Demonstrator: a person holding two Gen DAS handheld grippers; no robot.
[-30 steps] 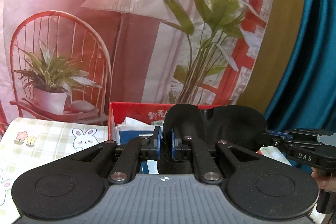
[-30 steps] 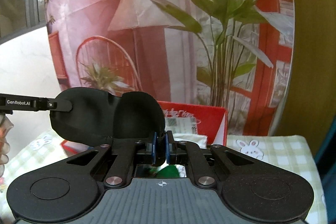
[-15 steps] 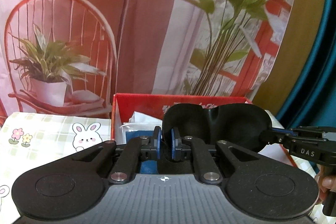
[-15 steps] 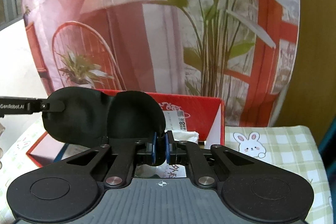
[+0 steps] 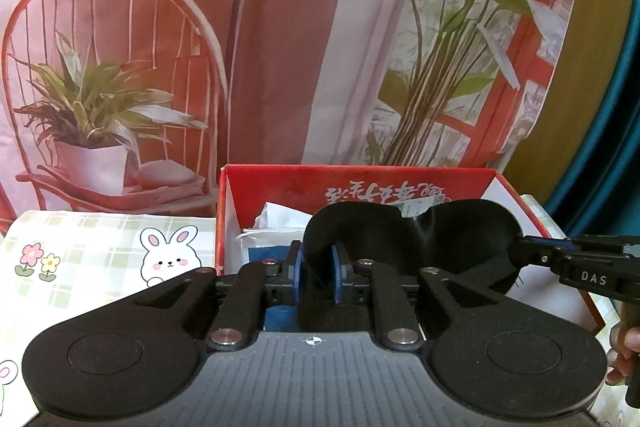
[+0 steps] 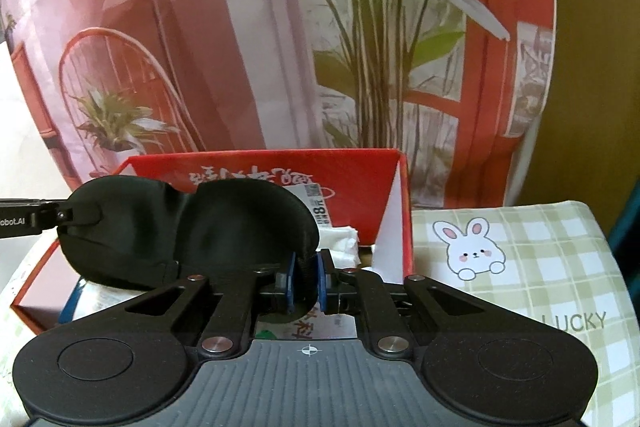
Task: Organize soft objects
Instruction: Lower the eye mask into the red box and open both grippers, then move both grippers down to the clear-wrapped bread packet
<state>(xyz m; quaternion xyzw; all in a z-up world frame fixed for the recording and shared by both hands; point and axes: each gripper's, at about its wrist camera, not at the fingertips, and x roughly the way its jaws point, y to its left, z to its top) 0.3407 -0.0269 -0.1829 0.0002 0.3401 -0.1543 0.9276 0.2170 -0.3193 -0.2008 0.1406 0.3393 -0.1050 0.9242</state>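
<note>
A black padded eye mask [image 5: 420,239] hangs stretched between my two grippers, just above the open red box [image 5: 360,173]. My left gripper [image 5: 317,267] has the mask's left end between its blue pads, which still touch it while the jaws are opening. My right gripper [image 6: 305,277] has the mask's [image 6: 200,227] other end between its pads, and its jaws are opening too. In each wrist view the other gripper shows at the mask's far end: the right gripper [image 5: 520,251] and the left gripper [image 6: 80,213]. The mask hides part of the red box [image 6: 280,157].
White packets [image 5: 276,223] and a blue item lie in the box. It stands on a green checked cloth with rabbits [image 6: 520,247]. A printed backdrop [image 5: 280,47] hangs close behind. A person's hand [image 5: 628,347] shows at the right edge.
Both grippers have come down and forward with the mask, so it now hangs over the box. The gaps between both pairs of pads have widened a little.
</note>
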